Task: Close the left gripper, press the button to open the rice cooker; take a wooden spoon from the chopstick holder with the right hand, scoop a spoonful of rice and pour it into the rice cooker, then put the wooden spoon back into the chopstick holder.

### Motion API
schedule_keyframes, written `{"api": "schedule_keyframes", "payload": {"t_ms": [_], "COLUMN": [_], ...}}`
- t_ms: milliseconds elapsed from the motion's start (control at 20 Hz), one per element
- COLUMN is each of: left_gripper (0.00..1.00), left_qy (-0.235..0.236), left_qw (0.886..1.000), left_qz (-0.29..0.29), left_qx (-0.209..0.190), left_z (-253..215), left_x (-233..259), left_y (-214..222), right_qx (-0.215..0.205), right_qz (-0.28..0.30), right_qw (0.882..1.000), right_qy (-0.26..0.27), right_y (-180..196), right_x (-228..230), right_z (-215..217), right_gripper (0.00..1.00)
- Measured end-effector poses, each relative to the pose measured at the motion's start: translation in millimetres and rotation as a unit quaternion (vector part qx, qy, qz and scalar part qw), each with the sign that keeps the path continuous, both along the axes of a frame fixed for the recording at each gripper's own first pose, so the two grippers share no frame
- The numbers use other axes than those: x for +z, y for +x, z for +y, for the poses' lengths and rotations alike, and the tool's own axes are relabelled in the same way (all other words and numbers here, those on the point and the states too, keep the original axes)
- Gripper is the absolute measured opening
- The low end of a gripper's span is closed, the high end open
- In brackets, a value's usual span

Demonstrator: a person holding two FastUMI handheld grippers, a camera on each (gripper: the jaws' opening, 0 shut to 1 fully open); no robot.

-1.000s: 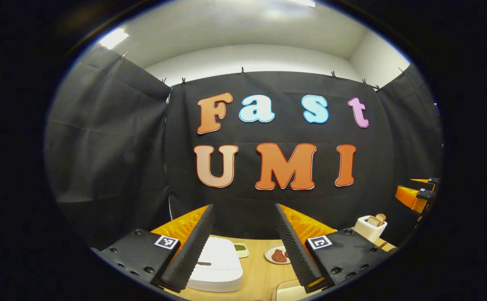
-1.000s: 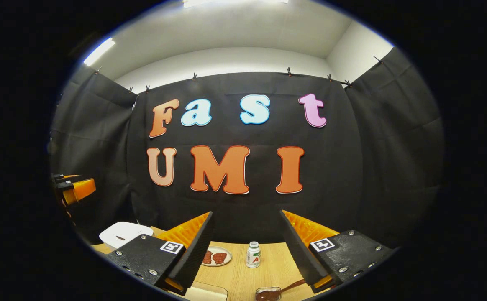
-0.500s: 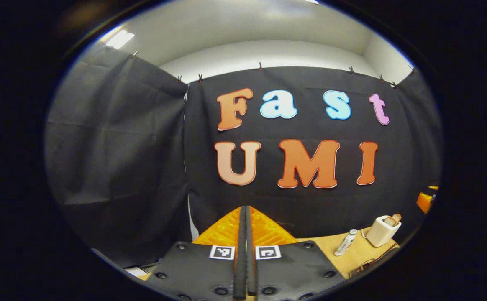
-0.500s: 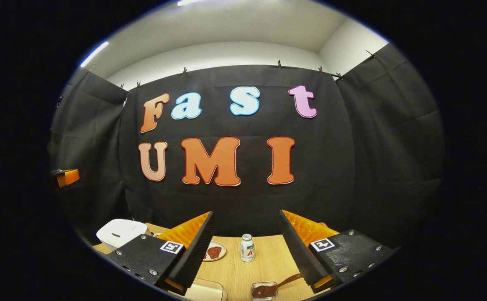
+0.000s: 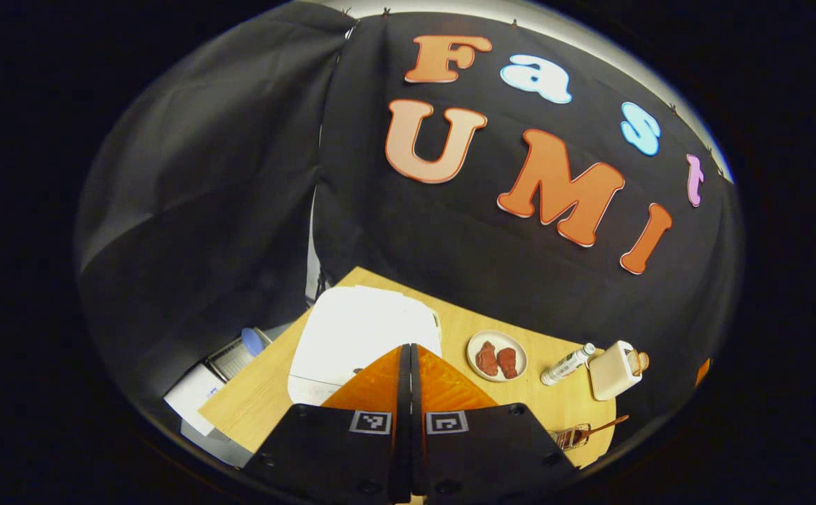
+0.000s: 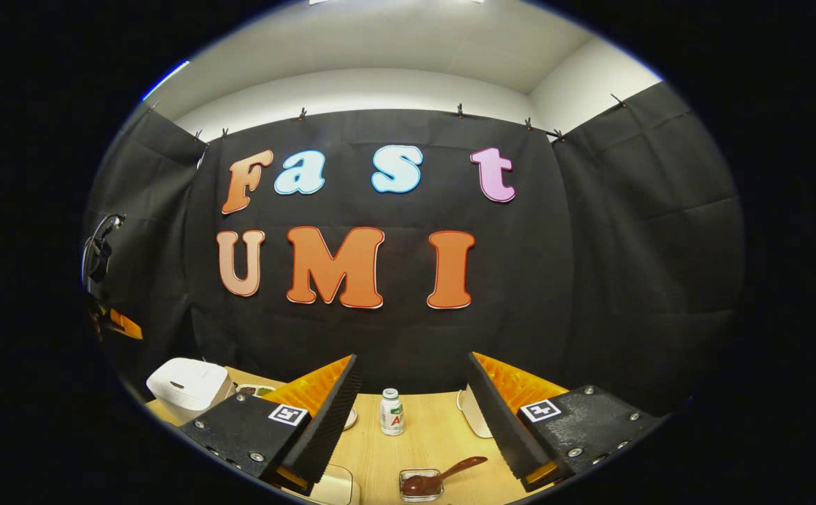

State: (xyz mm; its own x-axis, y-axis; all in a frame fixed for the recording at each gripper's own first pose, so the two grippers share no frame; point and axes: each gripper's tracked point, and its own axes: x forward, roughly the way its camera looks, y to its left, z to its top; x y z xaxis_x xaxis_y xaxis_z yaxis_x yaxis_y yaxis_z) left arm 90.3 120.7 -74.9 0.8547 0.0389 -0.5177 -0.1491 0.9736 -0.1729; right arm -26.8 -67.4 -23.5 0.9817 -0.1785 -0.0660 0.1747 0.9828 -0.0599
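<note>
The left gripper (image 5: 409, 365) has its two fingers pressed flat together with nothing between them, and it hangs tilted above the white, rounded plastic rice cooker (image 5: 362, 333), whose lid is down. The cooker sits at the left end of the pale wooden table (image 5: 261, 396). To its right lies a small round white plate (image 5: 496, 355) carrying two reddish-brown pieces of food, then a slim white bottle (image 5: 566, 363) lying on its side, then a white boxy holder (image 5: 613, 369) with pale wooden handles poking out of the top.

The right gripper (image 6: 411, 400) has its fingers spread wide apart and holds nothing. Between them, farther off on the table, stands a small white bottle with a red label (image 6: 392, 412). Nearer, a brown wooden spoon (image 6: 443, 475) rests in a small clear glass dish (image 6: 420, 485), its handle slanting up to the right. In the right gripper view the rice cooker (image 6: 188, 384) sits far left.
</note>
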Motion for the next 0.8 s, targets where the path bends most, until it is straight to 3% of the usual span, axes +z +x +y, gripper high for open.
{"api": "schedule_keyframes", "payload": {"t_ms": [300, 500, 800], "left_gripper": [0.04, 0.05, 0.05], "left_qy": [-0.031, -0.063, -0.077], "left_qw": [0.991, 0.978, 0.968], "left_qz": [0.13, 0.2, 0.238], "left_qx": [0.005, -0.003, 0.003], "left_z": [22, 19, 32], "left_x": [-61, -101, -142], "left_y": [30, 44, 59], "right_qx": [-0.038, -0.065, -0.105], "right_qz": [0.015, 0.026, 0.043], "right_qw": [0.999, 0.997, 0.993], "right_qy": [-0.021, -0.035, -0.038], "right_y": [-20, -34, -52], "right_x": [-5, -10, -20], "right_z": [-15, -24, -38], "right_gripper": [0.95, 0.95, 0.95]}}
